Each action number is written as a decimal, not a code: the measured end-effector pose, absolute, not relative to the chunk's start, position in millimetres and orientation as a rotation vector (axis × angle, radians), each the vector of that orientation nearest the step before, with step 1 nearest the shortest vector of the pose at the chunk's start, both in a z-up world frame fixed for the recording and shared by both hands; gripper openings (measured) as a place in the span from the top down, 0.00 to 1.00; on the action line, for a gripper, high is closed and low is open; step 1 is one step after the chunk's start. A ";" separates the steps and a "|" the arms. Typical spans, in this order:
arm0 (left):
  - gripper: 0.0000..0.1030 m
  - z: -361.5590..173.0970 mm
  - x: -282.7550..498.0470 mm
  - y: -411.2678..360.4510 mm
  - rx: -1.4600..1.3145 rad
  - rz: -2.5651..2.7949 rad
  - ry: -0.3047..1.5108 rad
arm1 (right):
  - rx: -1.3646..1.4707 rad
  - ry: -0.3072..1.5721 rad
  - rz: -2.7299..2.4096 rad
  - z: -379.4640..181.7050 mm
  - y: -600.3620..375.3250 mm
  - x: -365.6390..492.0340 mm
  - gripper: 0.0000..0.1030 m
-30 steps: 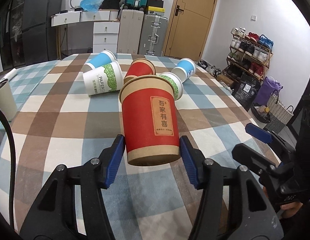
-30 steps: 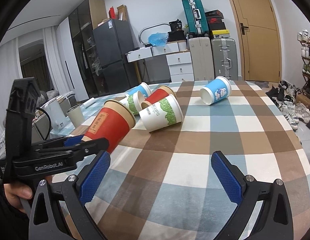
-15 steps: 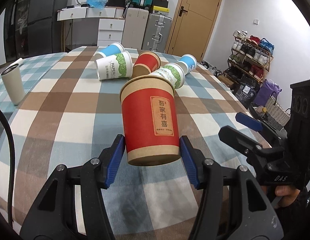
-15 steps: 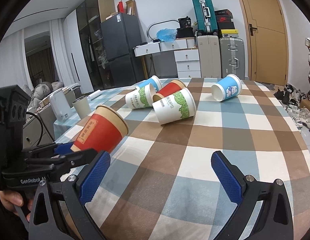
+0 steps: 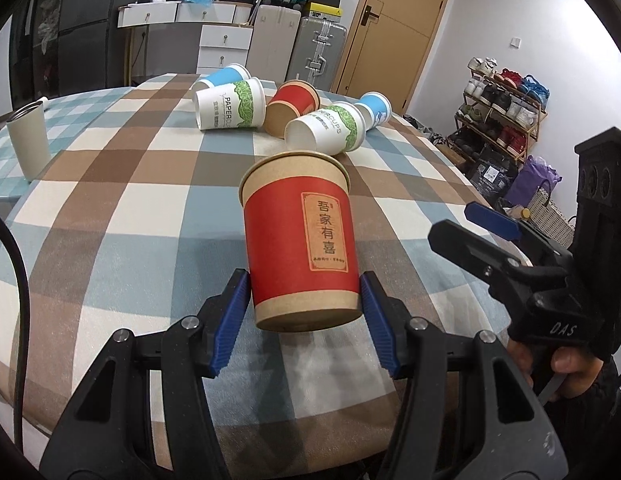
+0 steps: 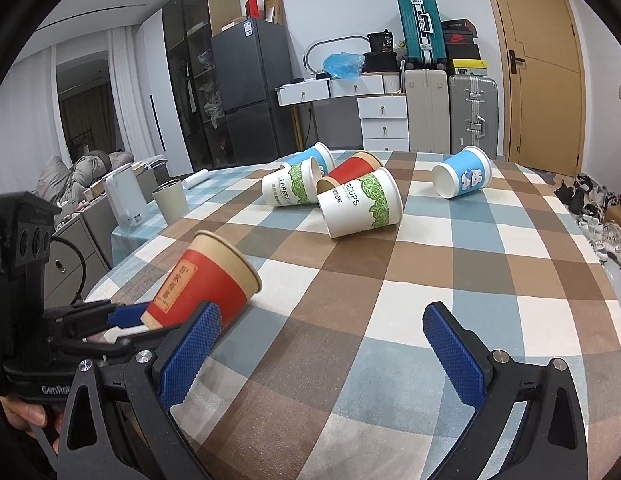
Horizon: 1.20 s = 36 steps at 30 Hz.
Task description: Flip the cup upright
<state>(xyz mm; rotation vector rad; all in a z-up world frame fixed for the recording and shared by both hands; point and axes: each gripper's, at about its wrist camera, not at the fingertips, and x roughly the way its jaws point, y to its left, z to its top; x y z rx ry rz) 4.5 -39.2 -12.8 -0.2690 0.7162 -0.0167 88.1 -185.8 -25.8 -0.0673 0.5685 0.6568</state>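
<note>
The left gripper [image 5: 304, 312] pinches the base of the red paper cup [image 5: 300, 244] between its blue pads [image 5: 230, 322], the cup tilted forward with its rim away from the claw and lifted off the checked tablecloth [image 5: 122, 216]. The right gripper [image 6: 322, 354] hangs spread wide with nothing between its pads, just to the right of the held cup. Well ahead of both claws lie five more cups on their sides: two white-and-green paper cups [image 6: 360, 202], a second red cup [image 5: 292, 108] and two blue cups [image 6: 462, 178].
</note>
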 end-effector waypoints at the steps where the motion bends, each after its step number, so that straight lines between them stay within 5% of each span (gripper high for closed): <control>1: 0.48 -13.1 4.9 -40.1 -0.269 -0.019 0.718 | -0.064 0.569 0.657 -25.8 -186.3 88.4 0.00; 18: 0.45 -21.4 10.0 -46.6 -0.246 -0.024 0.740 | -0.039 0.581 0.657 -26.8 -190.0 90.8 0.00; 23: 0.21 -15.7 9.6 -34.2 -0.264 -0.007 0.715 | -0.037 0.581 0.656 -27.3 -190.2 90.9 0.00; 30: 0.12 -1.3 6.0 -19.3 -0.235 0.010 0.647 | -0.032 0.584 0.655 -27.5 -189.5 90.0 0.00; 32: 0.01 2.8 4.0 -15.1 -0.217 0.021 0.619 | -0.037 0.584 0.658 -27.5 -189.9 89.7 0.00; 36: 0.01 10.2 2.4 -7.4 -0.183 0.039 0.571 | -0.044 0.585 0.659 -26.8 -187.2 89.3 0.00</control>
